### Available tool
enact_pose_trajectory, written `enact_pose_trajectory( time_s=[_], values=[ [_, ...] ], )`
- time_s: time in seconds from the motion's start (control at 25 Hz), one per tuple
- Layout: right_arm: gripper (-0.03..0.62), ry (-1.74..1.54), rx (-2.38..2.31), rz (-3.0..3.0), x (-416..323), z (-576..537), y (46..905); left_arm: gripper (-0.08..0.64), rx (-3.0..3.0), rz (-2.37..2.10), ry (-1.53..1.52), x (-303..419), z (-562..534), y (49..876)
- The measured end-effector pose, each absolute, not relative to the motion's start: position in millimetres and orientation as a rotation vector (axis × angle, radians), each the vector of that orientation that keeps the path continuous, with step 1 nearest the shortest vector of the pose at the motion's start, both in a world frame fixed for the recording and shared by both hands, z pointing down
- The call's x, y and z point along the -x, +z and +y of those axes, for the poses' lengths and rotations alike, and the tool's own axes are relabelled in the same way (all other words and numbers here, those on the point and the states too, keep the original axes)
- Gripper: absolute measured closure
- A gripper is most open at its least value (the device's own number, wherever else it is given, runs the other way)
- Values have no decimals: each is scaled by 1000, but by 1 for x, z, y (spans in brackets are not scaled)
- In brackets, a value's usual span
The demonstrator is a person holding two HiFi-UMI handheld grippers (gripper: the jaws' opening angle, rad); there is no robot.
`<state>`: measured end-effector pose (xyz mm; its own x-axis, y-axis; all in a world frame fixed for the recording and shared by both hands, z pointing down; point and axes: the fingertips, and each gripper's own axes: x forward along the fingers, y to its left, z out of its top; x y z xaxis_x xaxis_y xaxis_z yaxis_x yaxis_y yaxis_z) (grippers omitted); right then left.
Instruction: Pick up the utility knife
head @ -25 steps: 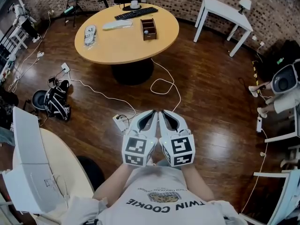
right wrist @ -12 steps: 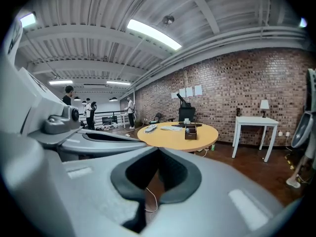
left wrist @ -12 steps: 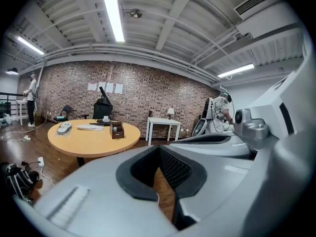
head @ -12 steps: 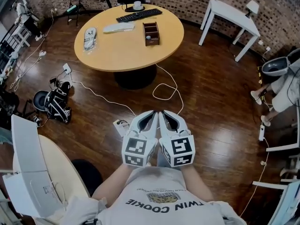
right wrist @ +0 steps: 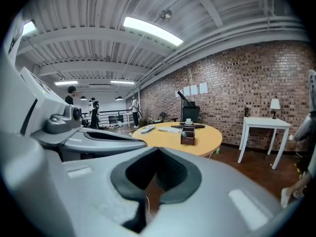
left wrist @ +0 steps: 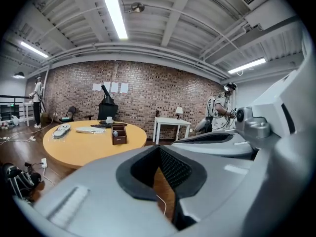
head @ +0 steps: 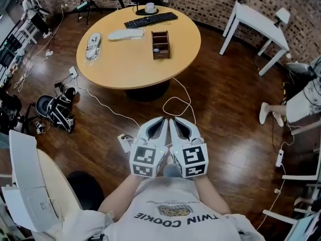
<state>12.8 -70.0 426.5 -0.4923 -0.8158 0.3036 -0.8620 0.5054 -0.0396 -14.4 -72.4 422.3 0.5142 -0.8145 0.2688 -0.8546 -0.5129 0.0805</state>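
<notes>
The approach is judged to be the step in hand, since nothing is grasped yet. The left gripper point(head: 162, 120) and the right gripper point(head: 174, 120) are held side by side, close in front of the person's chest and above the wooden floor point(head: 225, 114). In each gripper view the jaws are seen brought together with nothing between the pads. Only floor is glimpsed through the gap behind them.

The round table point(head: 185, 54) is seen ahead, well apart from both grippers. On it a black keyboard point(head: 150, 19) and a cup point(head: 150, 7) are set at the far edge. A wooden organiser point(head: 160, 44) is placed near the middle, a long white object point(head: 126, 34) just beside the keyboard, and a pale packaged item point(head: 93, 43) toward the left rim. The utility knife cannot be made out with certainty at this range. The packaged item is taken as the likeliest candidate, though the knife may instead be held in the organiser.

For the next move, the floor between must be crossed, the loose cable point(head: 175, 102) lying in the way avoided, and the knife identified once the table is within reach. One gripper's jaws will then need to be parted and lined up across the handle before they are closed on it.
</notes>
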Motion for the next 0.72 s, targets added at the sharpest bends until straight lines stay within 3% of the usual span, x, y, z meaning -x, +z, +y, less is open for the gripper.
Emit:
enact_pose_trajectory(
  time_s=[0.72],
  values=[
    [592,287,-1285,-2617,-42,-166,423,552,-2482,-1588,341,-16,-165,416]
  ],
)
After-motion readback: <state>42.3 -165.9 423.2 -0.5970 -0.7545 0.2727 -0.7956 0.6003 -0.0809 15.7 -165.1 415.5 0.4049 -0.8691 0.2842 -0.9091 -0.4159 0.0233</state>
